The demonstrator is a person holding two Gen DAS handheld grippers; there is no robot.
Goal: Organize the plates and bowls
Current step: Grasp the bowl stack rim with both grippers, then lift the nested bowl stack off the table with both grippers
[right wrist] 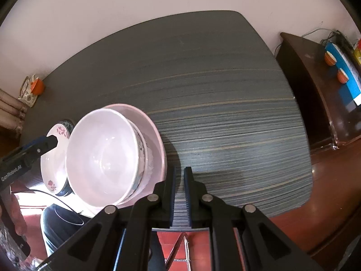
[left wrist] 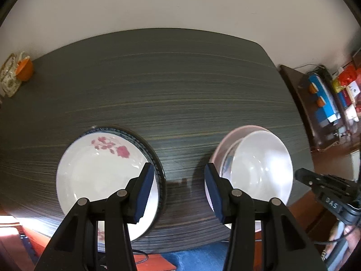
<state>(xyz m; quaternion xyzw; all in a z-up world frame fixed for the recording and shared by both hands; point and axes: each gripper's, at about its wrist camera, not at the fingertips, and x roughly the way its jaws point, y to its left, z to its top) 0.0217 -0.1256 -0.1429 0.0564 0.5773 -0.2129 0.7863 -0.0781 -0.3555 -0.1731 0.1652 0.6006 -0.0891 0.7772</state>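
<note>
A white plate with red flowers [left wrist: 99, 176] lies on a blue-rimmed plate [left wrist: 144, 144] near the table's front edge; it also shows in the right wrist view [right wrist: 54, 158]. To its right a white bowl [left wrist: 261, 169] is nested in a pink bowl [left wrist: 227, 140]; the white bowl [right wrist: 101, 155] and the pink bowl [right wrist: 155, 140] also show in the right wrist view. My left gripper [left wrist: 179, 174] is open and empty above the gap between the two stacks. My right gripper [right wrist: 179, 174] has its jaws almost together with nothing between them, just right of the pink bowl.
The dark striped table [left wrist: 180, 85] stretches back to a white wall. An orange cup [left wrist: 25, 68] and a patterned box [left wrist: 9, 79] stand at the far left corner. A brown side cabinet [right wrist: 315, 85] with boxes and orange cups stands to the right.
</note>
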